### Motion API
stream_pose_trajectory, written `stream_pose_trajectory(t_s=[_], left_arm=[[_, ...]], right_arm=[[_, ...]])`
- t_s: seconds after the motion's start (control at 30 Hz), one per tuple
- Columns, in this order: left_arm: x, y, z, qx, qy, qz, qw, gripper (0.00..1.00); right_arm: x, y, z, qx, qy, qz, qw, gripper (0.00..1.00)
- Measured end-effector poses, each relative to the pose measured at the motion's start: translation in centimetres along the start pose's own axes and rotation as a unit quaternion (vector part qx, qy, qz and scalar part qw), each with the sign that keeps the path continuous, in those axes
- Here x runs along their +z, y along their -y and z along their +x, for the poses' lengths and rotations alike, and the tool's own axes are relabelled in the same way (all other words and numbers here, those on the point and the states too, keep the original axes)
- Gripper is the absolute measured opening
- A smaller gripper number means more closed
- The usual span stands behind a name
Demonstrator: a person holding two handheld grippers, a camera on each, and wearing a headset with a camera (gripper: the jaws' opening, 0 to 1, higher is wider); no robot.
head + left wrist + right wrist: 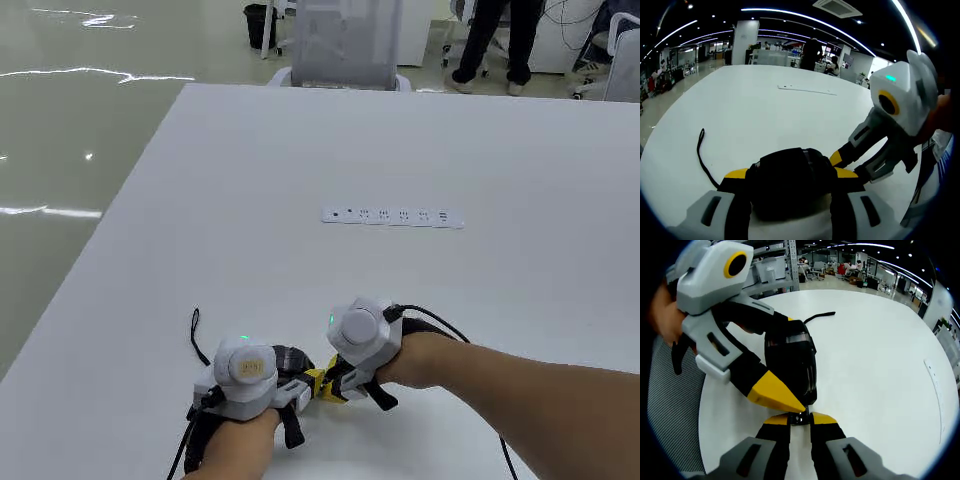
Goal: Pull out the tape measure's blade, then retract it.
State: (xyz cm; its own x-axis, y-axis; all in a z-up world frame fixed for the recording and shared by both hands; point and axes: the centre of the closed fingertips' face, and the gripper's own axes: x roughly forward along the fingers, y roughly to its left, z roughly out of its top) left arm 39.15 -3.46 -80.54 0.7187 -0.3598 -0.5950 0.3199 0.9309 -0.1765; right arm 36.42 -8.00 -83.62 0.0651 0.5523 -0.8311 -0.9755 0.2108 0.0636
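A black tape measure sits low over the white table, clamped between the yellow-tipped jaws of my left gripper. Its body also shows in the right gripper view and in the head view. My right gripper is shut on the small metal hook of the blade right at the case mouth; no length of blade is drawn out. The two grippers meet tip to tip near the table's front edge, left gripper, right gripper. A black wrist strap trails from the case across the table.
A white power strip lies flat mid-table, well beyond the grippers. The white table stretches far ahead and to both sides. A chair stands at the far edge, and a person stands behind it on the glossy floor.
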Motion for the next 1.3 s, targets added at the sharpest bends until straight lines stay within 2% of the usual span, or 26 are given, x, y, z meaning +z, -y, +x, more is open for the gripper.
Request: stream_pose_trajectory(t_s=[0.2, 0.23, 0.4, 0.6, 0.7, 0.77, 0.8, 0.9, 1.03, 1.1, 1.17, 1.2, 1.23, 1.3], left_arm=[[0.0, -0.1, -0.1, -0.004, -0.001, -0.005, 1.0000, 0.61], [0.0, 0.0, -0.1, -0.004, -0.001, -0.004, 1.0000, 0.61], [0.0, 0.0, -0.1, -0.008, -0.003, -0.003, 1.0000, 0.61], [0.0, 0.0, 0.0, -0.007, -0.007, 0.000, 1.0000, 0.61], [-0.1, 0.0, 0.0, -0.008, -0.007, -0.001, 0.9999, 0.61], [-0.1, 0.1, 0.0, -0.008, -0.006, -0.002, 0.9999, 0.61], [-0.1, 0.0, 0.0, -0.008, -0.006, -0.001, 0.9999, 0.61], [-0.1, 0.1, 0.0, -0.009, -0.006, -0.002, 0.9999, 0.61], [-0.1, 0.1, 0.0, -0.011, -0.004, -0.002, 0.9999, 0.61], [-0.1, 0.1, -0.1, -0.013, -0.003, -0.004, 0.9999, 0.61], [-0.1, 0.1, 0.0, -0.015, -0.003, -0.007, 0.9999, 0.61], [0.0, 0.0, 0.0, -0.016, -0.002, -0.008, 0.9998, 0.61], [0.0, 0.0, 0.0, -0.017, -0.002, -0.007, 0.9998, 0.61], [0.0, -0.1, -0.1, -0.021, 0.001, -0.014, 0.9997, 0.61]], right_arm=[[0.7, -0.1, 0.4, -0.006, 0.012, 0.005, 0.9999, 0.15], [0.6, -0.1, 0.4, -0.006, 0.010, -0.007, 0.9999, 0.15], [0.6, -0.2, 0.4, -0.002, 0.016, -0.006, 0.9998, 0.15], [0.6, -0.3, 0.2, -0.002, 0.045, -0.019, 0.9988, 0.17], [0.2, -0.6, 0.1, -0.004, 0.048, -0.044, 0.9979, 0.24], [-0.2, -0.2, -0.1, -0.013, 0.048, -0.046, 0.9977, 0.27], [-0.5, -0.1, -0.2, -0.014, 0.048, -0.031, 0.9982, 0.27], [-0.9, 0.2, -0.7, -0.021, 0.047, -0.025, 0.9984, 0.24], [-0.5, 0.0, -0.4, -0.030, 0.057, -0.029, 0.9975, 0.21], [-0.3, -0.6, -0.1, -0.022, 0.058, -0.035, 0.9974, 0.15], [-0.3, -0.1, -0.2, -0.025, 0.059, 0.001, 0.9979, 0.15], [-0.3, 0.0, -0.2, -0.026, 0.061, 0.008, 0.9978, 0.15], [-0.4, 0.0, -0.2, -0.025, 0.062, -0.003, 0.9978, 0.14], [-0.3, -0.1, -0.2, -0.025, 0.062, -0.001, 0.9978, 0.14]])
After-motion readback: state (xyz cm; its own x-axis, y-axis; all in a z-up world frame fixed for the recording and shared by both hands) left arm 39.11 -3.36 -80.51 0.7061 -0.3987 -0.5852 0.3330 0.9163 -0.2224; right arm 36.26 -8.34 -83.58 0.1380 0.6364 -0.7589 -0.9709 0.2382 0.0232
